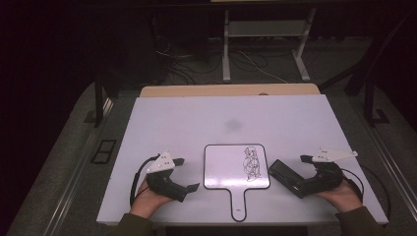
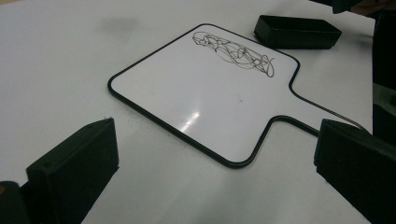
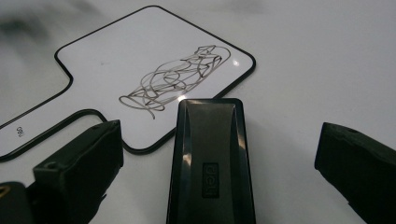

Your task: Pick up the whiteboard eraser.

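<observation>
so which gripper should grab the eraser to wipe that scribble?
Right. The black rectangular eraser already lies between the open right gripper; the left gripper sits across the white handled board.

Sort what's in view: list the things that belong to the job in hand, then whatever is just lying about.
Belongs to the job:
- small whiteboard with a handle, black scribble on it
- black eraser, lying between the right gripper jaws, which stand open
- left gripper, open, beside the board

Lying about:
- white table
- desk frame and cables on the floor behind
</observation>
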### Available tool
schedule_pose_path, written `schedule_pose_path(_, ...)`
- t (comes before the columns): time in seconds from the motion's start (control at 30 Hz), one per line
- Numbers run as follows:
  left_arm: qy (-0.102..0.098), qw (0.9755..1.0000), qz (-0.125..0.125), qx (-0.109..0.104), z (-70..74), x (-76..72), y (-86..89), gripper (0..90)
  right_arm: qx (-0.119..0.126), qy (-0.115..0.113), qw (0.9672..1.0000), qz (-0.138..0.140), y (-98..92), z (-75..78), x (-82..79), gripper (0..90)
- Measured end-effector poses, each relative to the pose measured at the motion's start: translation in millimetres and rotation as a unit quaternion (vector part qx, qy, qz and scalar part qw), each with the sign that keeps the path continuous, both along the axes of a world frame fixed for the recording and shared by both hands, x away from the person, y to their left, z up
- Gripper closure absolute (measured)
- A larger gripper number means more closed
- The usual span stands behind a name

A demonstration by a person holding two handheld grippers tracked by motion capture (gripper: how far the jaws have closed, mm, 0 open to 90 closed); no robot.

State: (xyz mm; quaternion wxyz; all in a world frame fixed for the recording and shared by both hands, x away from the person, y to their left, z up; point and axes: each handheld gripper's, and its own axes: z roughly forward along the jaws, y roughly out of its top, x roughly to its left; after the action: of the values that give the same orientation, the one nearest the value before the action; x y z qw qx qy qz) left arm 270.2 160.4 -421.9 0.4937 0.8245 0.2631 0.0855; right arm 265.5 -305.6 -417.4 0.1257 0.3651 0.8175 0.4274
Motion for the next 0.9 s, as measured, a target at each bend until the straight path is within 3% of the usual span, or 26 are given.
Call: schedule_pose_path(0.9,-0.001,1.0,-0.002,0.01,-1.2,-0.7,-1.1,0.0,-0.056,0.042,0.9976,0.007,10.8,-9.6,4.3,0.0)
